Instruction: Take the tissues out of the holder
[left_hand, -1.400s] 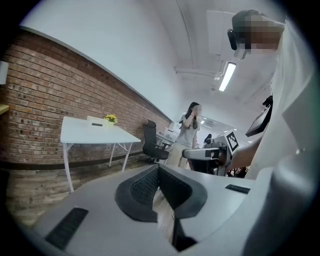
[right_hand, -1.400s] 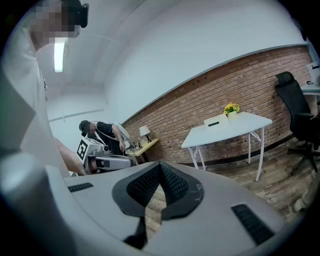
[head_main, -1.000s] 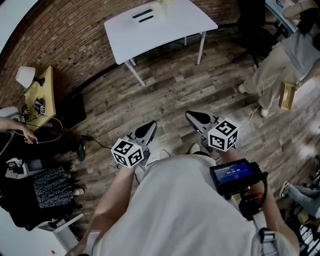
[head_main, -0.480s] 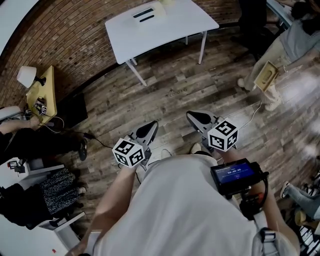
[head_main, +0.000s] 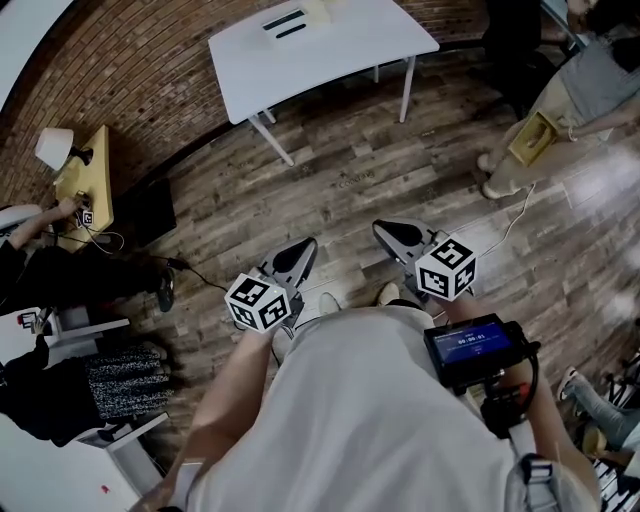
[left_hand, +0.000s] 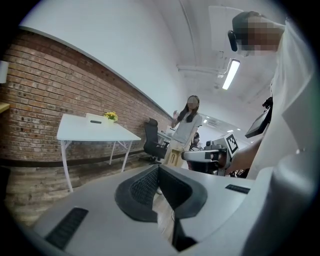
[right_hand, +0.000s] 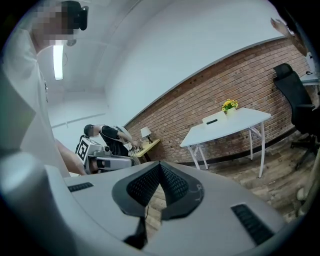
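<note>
- Both forearms are bent and kept close to the torso. The left gripper (head_main: 298, 258) and right gripper (head_main: 394, 238) sit side by side at the centre of the head view, over the wooden floor (head_main: 340, 190), noses towards the top of the frame.
- Left gripper view: the ribbed pads (left_hand: 145, 187) meet at the tips, nothing between them.
- Right gripper view: jaws likewise pressed together, empty.
- Presumed holder: a white box (head_main: 285, 24) with two dark slots lies flat on the white table (head_main: 350, 50) at top centre, well apart from both grippers. Tissues cannot be made out.
- Yellow flowers (right_hand: 229, 105) stand just beside the box on the table.
- Writing: a marker cube (head_main: 446, 268) on each gripper bears black-and-white squares. The screen (head_main: 470, 345) by the right forearm shows pale digits too small to read.
</note>
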